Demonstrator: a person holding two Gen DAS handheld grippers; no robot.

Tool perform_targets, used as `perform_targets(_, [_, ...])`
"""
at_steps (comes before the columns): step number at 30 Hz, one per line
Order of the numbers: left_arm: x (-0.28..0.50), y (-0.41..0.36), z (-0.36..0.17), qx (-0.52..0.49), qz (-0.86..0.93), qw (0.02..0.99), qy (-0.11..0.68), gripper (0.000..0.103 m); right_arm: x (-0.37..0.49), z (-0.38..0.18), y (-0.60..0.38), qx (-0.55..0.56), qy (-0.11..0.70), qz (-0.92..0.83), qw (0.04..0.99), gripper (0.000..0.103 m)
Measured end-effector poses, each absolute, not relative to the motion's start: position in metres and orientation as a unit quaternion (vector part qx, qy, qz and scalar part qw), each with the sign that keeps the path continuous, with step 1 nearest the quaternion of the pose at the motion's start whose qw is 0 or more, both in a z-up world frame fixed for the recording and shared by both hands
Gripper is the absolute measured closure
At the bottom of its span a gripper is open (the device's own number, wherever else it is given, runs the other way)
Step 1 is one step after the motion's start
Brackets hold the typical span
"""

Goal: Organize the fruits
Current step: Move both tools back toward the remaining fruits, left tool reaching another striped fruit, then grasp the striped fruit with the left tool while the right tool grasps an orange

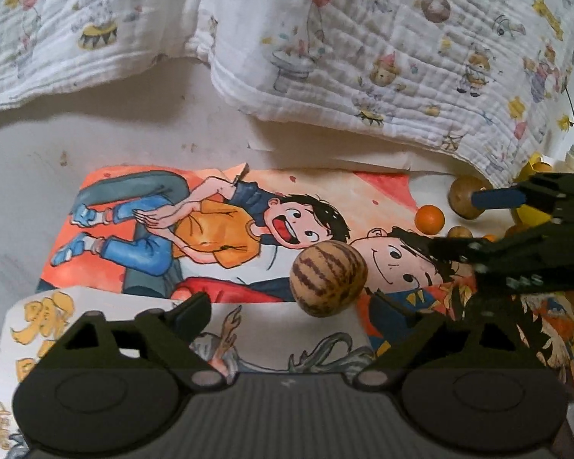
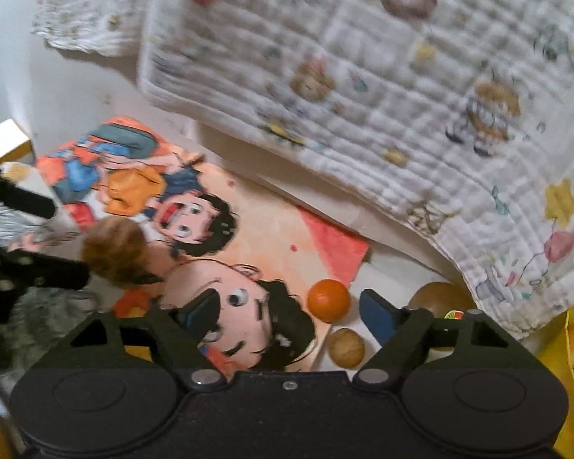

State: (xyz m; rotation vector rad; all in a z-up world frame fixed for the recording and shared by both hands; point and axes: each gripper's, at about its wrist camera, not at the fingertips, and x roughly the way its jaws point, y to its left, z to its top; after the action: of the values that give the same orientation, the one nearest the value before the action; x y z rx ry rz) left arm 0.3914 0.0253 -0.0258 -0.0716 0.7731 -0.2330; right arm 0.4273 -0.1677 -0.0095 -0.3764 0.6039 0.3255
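Note:
A tan striped round fruit (image 1: 327,279) lies on a cartoon poster (image 1: 218,229), just ahead of my open left gripper (image 1: 287,306); it also shows blurred in the right wrist view (image 2: 114,250). My right gripper (image 2: 291,302) is open and empty, with a small orange (image 2: 328,300) between its fingers and a small tan striped fruit (image 2: 346,347) just below it. A large brown fruit (image 2: 440,298) sits behind the right finger. In the left wrist view the right gripper (image 1: 516,222) reaches in near the orange (image 1: 429,219) and the brown fruit (image 1: 463,201).
A white printed quilt (image 1: 363,57) hangs over the back and right, above the fruits. A yellow container (image 2: 570,363) with orange and yellow fruits sits at the far right. A second illustrated sheet (image 1: 95,313) lies under the left gripper.

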Motion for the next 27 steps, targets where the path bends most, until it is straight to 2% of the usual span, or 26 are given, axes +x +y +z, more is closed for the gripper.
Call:
perform_targets(8, [0.4, 0.019, -0.029, -0.047, -0.123, 0.919, 0.372, 0.03, 0.456, -0.028, -0.169, -0.18, 0.319, 0.123, 0.922, 0.04])
perform_targets(15, [0.408, 0.015, -0.032, -0.065, -0.13, 0.916, 0.375, 0.037, 0.471, -0.037, -0.172, -0.163, 0.334, 0.116, 0.921, 0.049])
perform_targets(21, [0.415, 0.008, -0.037, -0.066, -0.13, 0.914, 0.379, 0.039, 0.478, -0.037, -0.174, -0.139, 0.343, 0.119, 0.921, 0.055])
perform_targets(27, [0.419, 0.003, -0.04, -0.066, -0.127, 0.914, 0.38, 0.049, 0.476, -0.035, -0.176, -0.138, 0.342, 0.109, 0.923, 0.067])
